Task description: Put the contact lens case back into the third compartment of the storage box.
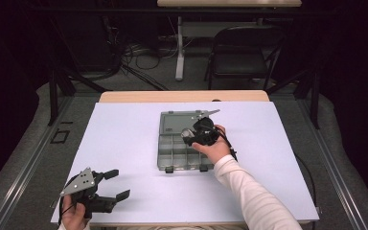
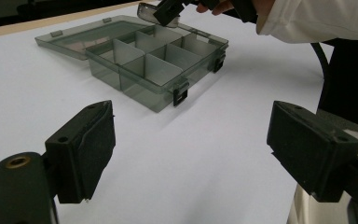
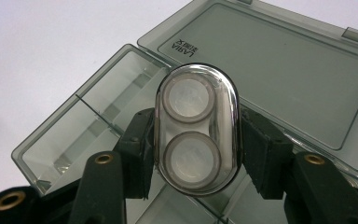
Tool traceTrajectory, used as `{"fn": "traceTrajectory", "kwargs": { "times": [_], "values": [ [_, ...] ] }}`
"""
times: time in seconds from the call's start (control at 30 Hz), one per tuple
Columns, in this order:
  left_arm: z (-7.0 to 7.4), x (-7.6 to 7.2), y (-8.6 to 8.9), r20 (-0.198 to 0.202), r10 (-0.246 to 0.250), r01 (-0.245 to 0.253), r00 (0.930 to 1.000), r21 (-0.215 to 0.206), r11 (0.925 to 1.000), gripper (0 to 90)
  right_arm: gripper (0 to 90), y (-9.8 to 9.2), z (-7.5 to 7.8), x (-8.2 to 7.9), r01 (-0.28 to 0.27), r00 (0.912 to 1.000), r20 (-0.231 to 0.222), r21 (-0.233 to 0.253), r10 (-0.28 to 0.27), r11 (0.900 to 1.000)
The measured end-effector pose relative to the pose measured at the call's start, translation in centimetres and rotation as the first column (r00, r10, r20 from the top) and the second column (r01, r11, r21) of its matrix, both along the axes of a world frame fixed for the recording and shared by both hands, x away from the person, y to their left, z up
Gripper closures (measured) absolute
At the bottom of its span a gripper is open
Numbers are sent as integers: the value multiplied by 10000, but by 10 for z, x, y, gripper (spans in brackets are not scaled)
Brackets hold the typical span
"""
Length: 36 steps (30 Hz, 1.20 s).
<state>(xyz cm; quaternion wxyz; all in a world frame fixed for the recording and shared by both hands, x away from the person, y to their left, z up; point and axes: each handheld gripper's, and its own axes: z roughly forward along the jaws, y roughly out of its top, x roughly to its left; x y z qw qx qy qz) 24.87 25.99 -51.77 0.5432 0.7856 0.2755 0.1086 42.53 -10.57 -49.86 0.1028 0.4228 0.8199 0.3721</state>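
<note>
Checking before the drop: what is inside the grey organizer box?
The organizer box compartments that show look empty, bare dividers only. The right gripper holds a clear oval case above it, covering some compartments.

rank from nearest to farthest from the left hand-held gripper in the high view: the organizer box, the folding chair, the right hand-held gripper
Measured from the left hand-held gripper at the near left table corner:
1. The organizer box, mid-table, its latched front edge closest.
2. The right hand-held gripper, above the box's far compartments, gripping a clear oval case.
3. The folding chair, on the floor beyond the table's far edge.
</note>
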Motion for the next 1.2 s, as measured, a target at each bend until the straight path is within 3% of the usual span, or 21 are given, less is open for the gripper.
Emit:
{"fn": "traceTrajectory", "kwargs": {
  "times": [1.2],
  "values": [
    [0,0,-1,-9,-7,7,10000,-36,10000,158,486,-1,-16,7,123,9989,-456,-340,-138,9993]
  ]
}}
